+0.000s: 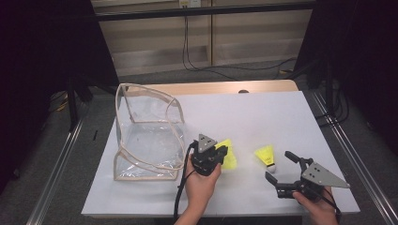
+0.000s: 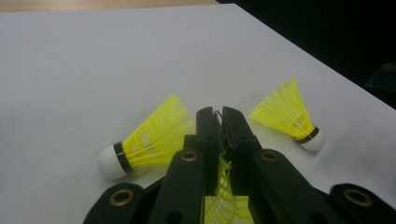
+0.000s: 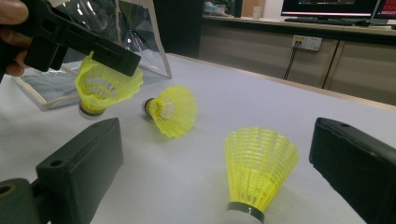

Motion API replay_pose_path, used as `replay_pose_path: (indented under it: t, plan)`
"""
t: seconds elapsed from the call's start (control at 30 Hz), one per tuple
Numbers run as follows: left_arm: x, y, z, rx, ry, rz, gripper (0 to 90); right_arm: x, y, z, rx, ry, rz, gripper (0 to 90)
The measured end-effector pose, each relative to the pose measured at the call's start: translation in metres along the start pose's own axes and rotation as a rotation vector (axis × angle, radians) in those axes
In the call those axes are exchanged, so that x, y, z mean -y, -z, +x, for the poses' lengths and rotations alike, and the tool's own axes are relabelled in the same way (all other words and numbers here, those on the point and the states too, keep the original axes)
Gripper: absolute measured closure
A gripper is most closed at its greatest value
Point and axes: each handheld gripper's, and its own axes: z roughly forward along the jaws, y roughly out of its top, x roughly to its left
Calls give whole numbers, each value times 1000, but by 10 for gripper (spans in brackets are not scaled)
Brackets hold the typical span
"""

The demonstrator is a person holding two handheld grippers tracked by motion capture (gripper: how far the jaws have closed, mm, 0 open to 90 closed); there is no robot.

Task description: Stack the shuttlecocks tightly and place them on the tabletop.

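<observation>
**Left gripper pinches a shuttlecock skirt over the white table**

White table top (image 1: 263, 117), dark curtains either side, wood cabinets behind, cables on the floor.

Held shuttlecock (image 3: 105, 88): yellow mesh skirt up, cork end down, long axis roughly vertical, slightly tilted. It hangs off the table, clear of the surface, just in front of the clear bag. The left gripper (image 2: 220, 116) has its jaws clamped on the skirt's rim; in the left gripper view yellow mesh sits squeezed between the two black jaws. Cork colour is hard to tell in shadow.

Second shuttlecock (image 3: 170, 109): lies on its side on the table just beyond the held one, skirt opening toward the right gripper view's camera, cork pointing toward the bag.

Third shuttlecock (image 3: 259, 170): on the table between the jaws of the right gripper (image 1: 280, 168), cork end nearest that gripper, skirt pointing away from it. Jaws spread wide, not touching it.

Count: three yellow shuttlecocks, two grippers, one clear plastic bag (image 1: 148, 136) with beige trim, standing open at the table's left side, near the left gripper.
</observation>
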Motion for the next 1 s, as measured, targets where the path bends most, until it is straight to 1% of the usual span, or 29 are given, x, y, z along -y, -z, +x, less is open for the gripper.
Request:
replay_pose_path:
  t: [0.03, 0.07, 0.1, 0.13, 0.23, 0.33, 0.37, 0.4, 0.5, 0.67, 1.0]
  plan:
    - [-4, 1, 1, 0, -3, -5, 865, 0, 0, 0, 0, 2, -1, 26]
    - [-4, 1, 1, 0, -3, -5, 865, 0, 0, 0, -3, 2, -1, 26]
    - [-8, 1, 1, 0, 6, -13, 865, 0, 0, 0, 0, 2, 0, 26]
    - [-8, 1, 1, 0, 6, -13, 865, 0, 0, 0, 0, 2, 0, 26]
    - [-15, 1, 0, -3, -1, -19, 865, 0, 0, 0, -3, -3, -3, 26]
    - [-17, 1, -1, 0, 2, -19, 865, 0, 0, 0, -1, -4, -4, 26]
    - [-19, 1, 0, 3, 6, -30, 865, 0, 0, 0, -2, -2, -3, 26]
    - [-19, 1, 0, 3, 6, -30, 865, 0, 0, 0, -2, -2, -3, 26]
    - [-22, 0, 2, -7, 9, -29, 865, 0, 1, 0, -1, -2, -3, 26]
    - [-26, -1, 5, -22, 1, -30, 865, 0, 0, 0, -1, -2, -5, 26]
    - [-39, 0, 11, -30, 5, -39, 865, 0, 0, -1, 1, 0, -3, 26]
